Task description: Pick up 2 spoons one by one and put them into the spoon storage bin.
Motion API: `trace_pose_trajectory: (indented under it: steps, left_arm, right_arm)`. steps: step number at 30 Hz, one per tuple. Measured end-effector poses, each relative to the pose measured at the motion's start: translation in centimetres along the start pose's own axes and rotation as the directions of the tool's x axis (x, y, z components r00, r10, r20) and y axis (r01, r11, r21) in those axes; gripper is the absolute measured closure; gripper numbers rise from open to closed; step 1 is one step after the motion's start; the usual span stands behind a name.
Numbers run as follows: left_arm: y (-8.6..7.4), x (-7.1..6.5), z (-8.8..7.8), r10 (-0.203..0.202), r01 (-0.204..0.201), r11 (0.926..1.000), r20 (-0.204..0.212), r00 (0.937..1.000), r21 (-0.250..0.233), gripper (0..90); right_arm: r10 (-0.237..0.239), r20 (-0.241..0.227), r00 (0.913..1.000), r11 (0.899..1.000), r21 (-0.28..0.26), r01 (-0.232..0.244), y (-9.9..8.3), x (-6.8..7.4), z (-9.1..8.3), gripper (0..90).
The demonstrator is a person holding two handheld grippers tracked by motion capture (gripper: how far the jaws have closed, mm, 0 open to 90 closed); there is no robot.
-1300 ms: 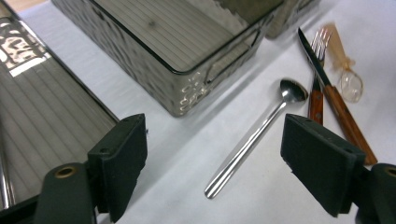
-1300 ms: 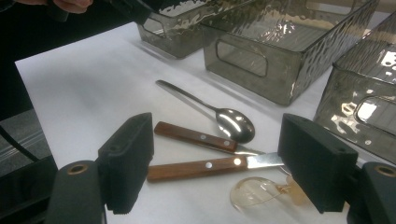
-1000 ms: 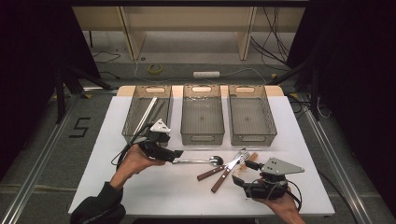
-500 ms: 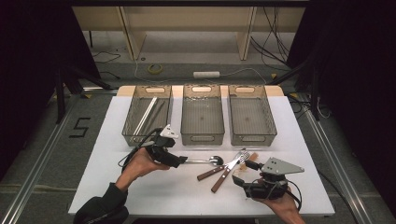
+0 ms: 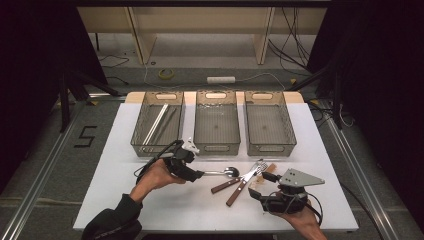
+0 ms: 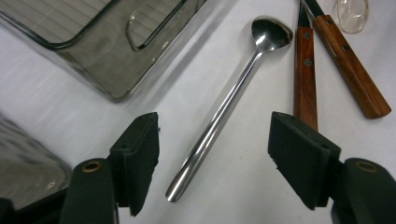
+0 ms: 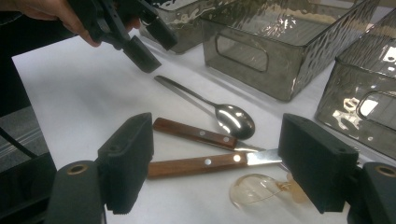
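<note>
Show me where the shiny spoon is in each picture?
High view: spoon lies mid-table, right of the left gripper.
Left gripper view: spoon runs up between the open jaws.
Right gripper view: spoon lies centre.
Shared landmark: wooden handles beside it.

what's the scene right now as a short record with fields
work in hand: picking up the metal spoon
left claw: open, astride the spoon handle's end, pads not touching it; jaws have just been closing
right claw: open, low over the table, nothing held
wooden-handled cutlery: two pieces, beside the spoon bowl
clear plastic spoon: lying by the right claw
left bin: holds long metal pieces
middle bin: looks empty
right bin: looks empty
</note>
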State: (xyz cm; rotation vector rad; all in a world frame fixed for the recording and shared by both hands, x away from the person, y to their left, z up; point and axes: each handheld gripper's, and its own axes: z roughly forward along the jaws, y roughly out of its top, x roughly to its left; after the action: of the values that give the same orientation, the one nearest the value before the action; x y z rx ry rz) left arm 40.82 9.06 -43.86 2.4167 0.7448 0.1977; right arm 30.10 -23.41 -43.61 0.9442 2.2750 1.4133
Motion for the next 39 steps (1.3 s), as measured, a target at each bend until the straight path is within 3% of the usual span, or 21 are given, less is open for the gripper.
trace_pose_trajectory:
  steps: [14, 39]
  left_arm:
    - [0.9, -0.1, 2.6, 0.066, -0.069, 0.9945, 0.033, 0.9973, 0.079, 53.4]
    - [1.0, 0.0, 4.3, 0.128, -0.134, 0.9796, 0.049, 0.9906, 0.15, 69.1]
  right_arm:
    - [-0.006, 0.008, 1.0, 1.0, 0.012, 0.006, -0.1, 0.1, 0.1, 27.8]
    - [-0.011, 0.008, 0.9999, 1.0, 0.024, 0.011, -0.2, 0.1, 0.2, 28.2]
